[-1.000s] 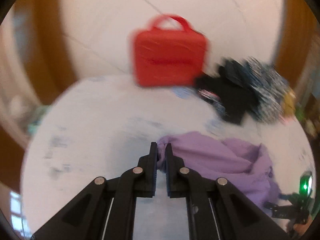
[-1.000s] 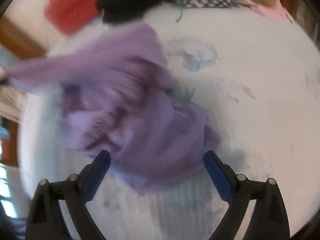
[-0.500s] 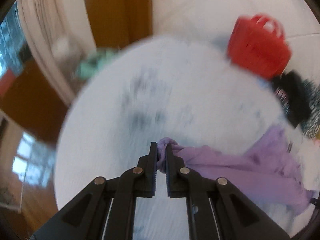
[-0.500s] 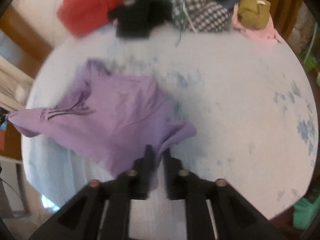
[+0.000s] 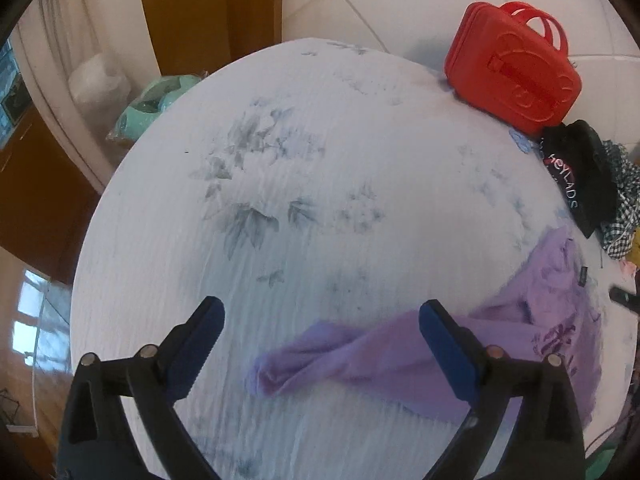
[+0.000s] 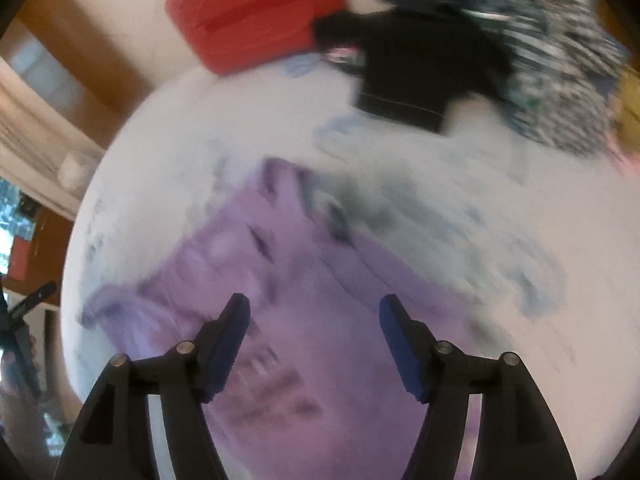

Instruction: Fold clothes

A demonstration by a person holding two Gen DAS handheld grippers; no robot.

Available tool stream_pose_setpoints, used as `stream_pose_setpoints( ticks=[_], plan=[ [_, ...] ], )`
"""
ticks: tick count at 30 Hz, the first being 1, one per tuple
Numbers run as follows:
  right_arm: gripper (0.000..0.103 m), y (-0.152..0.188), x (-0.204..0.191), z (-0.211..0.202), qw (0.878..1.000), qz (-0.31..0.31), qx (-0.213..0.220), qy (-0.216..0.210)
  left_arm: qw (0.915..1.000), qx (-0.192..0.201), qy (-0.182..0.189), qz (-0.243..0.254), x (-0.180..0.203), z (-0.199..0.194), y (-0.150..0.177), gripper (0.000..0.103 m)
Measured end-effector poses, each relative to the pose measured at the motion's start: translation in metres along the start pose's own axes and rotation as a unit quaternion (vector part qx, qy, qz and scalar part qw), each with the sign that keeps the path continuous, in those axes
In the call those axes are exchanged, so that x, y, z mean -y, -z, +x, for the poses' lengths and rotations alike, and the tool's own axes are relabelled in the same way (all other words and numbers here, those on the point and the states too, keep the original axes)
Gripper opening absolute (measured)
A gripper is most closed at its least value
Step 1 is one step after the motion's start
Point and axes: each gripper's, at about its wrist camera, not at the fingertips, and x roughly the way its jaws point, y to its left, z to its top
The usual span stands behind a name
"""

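Observation:
A purple long-sleeved shirt lies spread on the round table's white flowered cloth. One sleeve stretches left and lies flat between the fingers of my left gripper, which is open and empty just above it. In the blurred right wrist view the shirt's body with a dark print lies under my right gripper, which is open and empty.
A red plastic case stands at the table's far edge. Beside it is a pile of clothes: a black garment, a checked one and a yellow one. A green bag lies beyond the left edge.
My left gripper opened and let the sleeve drop flat on the cloth. My right gripper, shut on the shirt half a second ago, also opened and moved forward over the shirt.

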Motion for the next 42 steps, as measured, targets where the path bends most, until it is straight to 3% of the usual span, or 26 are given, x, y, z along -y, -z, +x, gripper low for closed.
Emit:
stream_pose_setpoints(
  ticks=[4, 7, 9, 12, 13, 14, 15, 16, 17, 21, 23, 27, 30, 33, 35, 36, 37, 38, 40, 42],
  plan=[
    [0.068, -0.028, -0.027, 0.038, 0.999, 0.0, -0.03, -0.027, 0.9995, -0.023, -0.019, 0.01, -0.003, 0.02, 0.01, 0.099],
    [0.068, -0.032, -0.044, 0.057, 0.998, -0.015, -0.053, -0.018, 0.9987, -0.036, -0.03, 0.018, -0.007, 0.034, 0.022, 0.099],
    [0.068, -0.03, -0.048, 0.069, 0.997, -0.017, -0.069, -0.016, 0.998, -0.048, -0.029, 0.029, -0.006, 0.044, 0.031, 0.094],
    [0.069, -0.027, -0.057, 0.071, 0.997, -0.026, -0.07, -0.028, 0.9958, -0.061, -0.045, 0.05, -0.001, 0.056, 0.041, 0.082],
    [0.069, -0.028, -0.06, 0.067, 0.997, -0.03, -0.063, -0.032, 0.9954, -0.064, -0.049, 0.053, 0.0, 0.059, 0.044, 0.071],
    [0.069, -0.029, -0.063, 0.064, 0.997, -0.034, -0.057, -0.037, 0.9952, -0.067, -0.049, 0.052, 0.001, 0.062, 0.046, 0.048],
    [0.061, -0.03, -0.066, 0.06, 0.997, -0.038, -0.05, -0.042, 0.9957, -0.07, -0.041, 0.045, 0.0, 0.063, 0.047, 0.043],
    [0.026, -0.031, -0.069, 0.056, 0.997, -0.042, -0.043, -0.046, 0.9961, -0.073, -0.033, 0.038, 0.0, 0.064, 0.047, 0.032],
    [0.004, -0.031, -0.072, 0.052, 0.997, -0.046, -0.037, -0.051, 0.9961, -0.074, -0.031, 0.036, 0.001, 0.063, 0.045, 0.02],
    [0.006, -0.034, -0.084, 0.036, 0.996, -0.062, -0.01, -0.069, 0.9977, -0.02, -0.036, 0.054, 0.015, 0.037, 0.022, 0.016],
    [0.006, -0.043, -0.089, 0.022, 0.995, -0.069, 0.013, -0.076, 0.9972, 0.019, -0.039, 0.061, 0.021, 0.019, -0.001, 0.007],
    [0.006, -0.103, -0.087, -0.028, 0.99, -0.073, 0.096, -0.068, 0.9928, 0.089, -0.048, 0.065, 0.031, 0.004, -0.083, 0.007],
    [0.006, -0.153, -0.086, -0.031, 0.988, -0.068, 0.126, -0.053, 0.9925, 0.1, -0.039, 0.058, 0.042, 0.018, -0.14, 0.007],
    [0.006, -0.197, -0.081, -0.012, 0.988, -0.045, 0.145, -0.016, 0.9946, 0.092, -0.006, 0.048, 0.052, 0.032, -0.173, 0.007],
    [0.013, -0.212, -0.073, -0.002, 0.99, -0.03, 0.139, 0.003, 0.9958, 0.072, 0.026, 0.051, 0.059, 0.038, -0.176, 0.008],
    [0.031, -0.218, -0.068, 0.003, 0.991, -0.024, 0.132, 0.01, 0.9958, 0.062, 0.039, 0.055, 0.063, 0.04, -0.174, 0.01],
    [0.051, -0.223, -0.064, 0.007, 0.992, -0.017, 0.126, 0.018, 0.9957, 0.056, 0.042, 0.061, 0.065, 0.043, -0.168, 0.024],
    [0.06, -0.223, -0.061, 0.009, 0.992, -0.016, 0.122, 0.021, 0.9956, 0.048, 0.043, 0.068, 0.068, 0.046, -0.16, 0.051],
    [0.065, -0.206, -0.056, 0.005, 0.993, -0.021, 0.118, 0.019, 0.9958, 0.032, 0.043, 0.074, 0.072, 0.052, -0.135, 0.083],
    [0.065, -0.176, -0.044, -0.004, 0.993, -0.021, 0.112, 0.018, 0.9966, 0.013, 0.042, 0.069, 0.072, 0.056, -0.104, 0.085]
  ],
)
